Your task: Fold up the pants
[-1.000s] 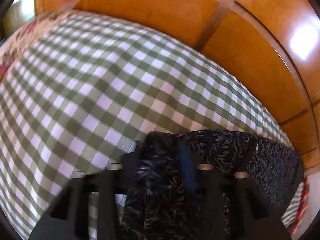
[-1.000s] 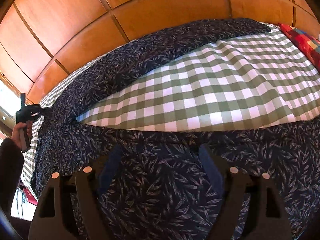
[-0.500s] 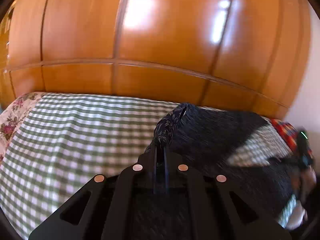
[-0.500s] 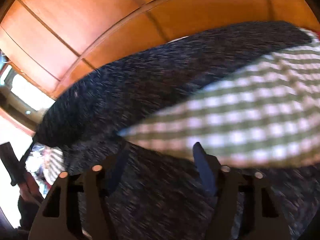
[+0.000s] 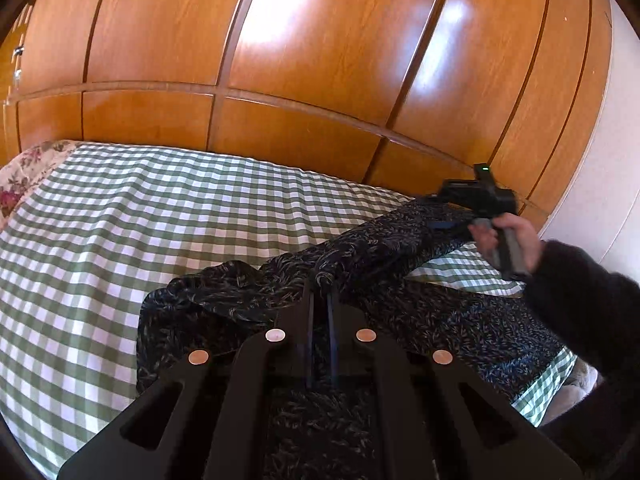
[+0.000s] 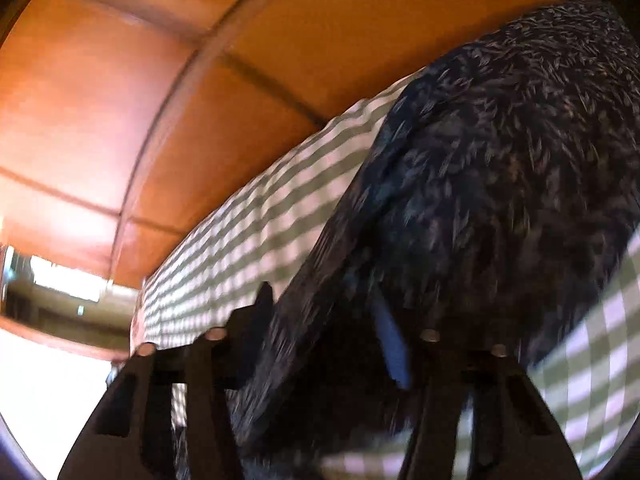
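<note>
Pants of dark navy fabric with a small pale leaf print lie partly spread on a bed covered by a green-and-white checked cloth, toward its right side and front edge. One portion is lifted off the bed and hangs in a slack band between the two grippers. Left gripper: its two fingers are drawn nearly together and pinch a bunched fold of the fabric at the tips. Right gripper: seen from the left wrist view, it is held by a hand in a dark sleeve at the far right end of the raised band, with fabric running up to its tip. In the right wrist view the cloth drapes over the blue-lined fingers, which stand apart; that view is blurred, so whether the fabric is clamped cannot be told. A floral pillow lies at the far left. Wooden panelled cupboard doors stand behind the bed.
</note>
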Action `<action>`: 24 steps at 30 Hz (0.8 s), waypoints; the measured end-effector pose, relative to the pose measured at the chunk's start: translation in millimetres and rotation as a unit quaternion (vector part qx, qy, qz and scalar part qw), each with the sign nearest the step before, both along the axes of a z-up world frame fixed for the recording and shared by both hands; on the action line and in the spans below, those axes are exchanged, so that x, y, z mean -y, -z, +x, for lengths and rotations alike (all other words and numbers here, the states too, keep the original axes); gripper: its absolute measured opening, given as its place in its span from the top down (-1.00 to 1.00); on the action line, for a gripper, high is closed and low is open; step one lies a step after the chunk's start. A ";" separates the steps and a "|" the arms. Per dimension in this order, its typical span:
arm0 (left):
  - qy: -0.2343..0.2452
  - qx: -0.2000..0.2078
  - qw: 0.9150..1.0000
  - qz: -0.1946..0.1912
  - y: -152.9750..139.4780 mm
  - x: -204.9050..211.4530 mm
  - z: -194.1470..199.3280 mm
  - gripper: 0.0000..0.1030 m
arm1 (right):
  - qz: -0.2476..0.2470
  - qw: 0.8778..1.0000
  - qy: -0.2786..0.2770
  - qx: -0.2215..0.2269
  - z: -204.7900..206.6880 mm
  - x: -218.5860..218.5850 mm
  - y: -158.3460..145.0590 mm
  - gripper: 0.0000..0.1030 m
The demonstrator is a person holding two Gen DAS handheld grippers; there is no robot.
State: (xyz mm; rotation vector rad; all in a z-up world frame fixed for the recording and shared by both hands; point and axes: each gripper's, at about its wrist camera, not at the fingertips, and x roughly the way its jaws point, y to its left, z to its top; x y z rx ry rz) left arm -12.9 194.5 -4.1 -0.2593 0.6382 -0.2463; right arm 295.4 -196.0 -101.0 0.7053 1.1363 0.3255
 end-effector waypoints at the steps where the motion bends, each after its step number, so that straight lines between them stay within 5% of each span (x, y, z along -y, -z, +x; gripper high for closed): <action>1: 0.000 -0.001 1.000 -0.001 0.2 -1.7 0.2 0.92 | -0.006 1.000 0.002 0.001 5.6 -0.5 1.1 0.38; 3: 0.001 -0.006 1.000 0.000 0.7 -4.3 1.9 0.92 | -0.030 1.000 -0.003 -0.003 20.7 -4.3 5.5 0.53; 5: 0.000 -0.010 1.000 -0.001 0.6 -6.4 3.9 0.92 | -0.060 0.998 -0.011 0.004 28.5 -8.4 2.7 0.90; 11: -0.049 0.002 0.998 0.039 -15.7 -21.0 31.0 0.92 | -0.059 0.994 -0.033 0.091 -6.3 9.6 -49.6 0.91; 16: -0.109 0.032 0.990 0.080 -39.9 -47.8 62.4 0.92 | -0.027 0.983 -0.068 0.169 -83.6 39.6 -102.8 0.91; 24: -0.124 0.025 0.989 0.072 -31.0 -57.8 19.5 0.92 | 0.001 0.976 -0.137 0.167 -221.6 62.7 -75.8 0.91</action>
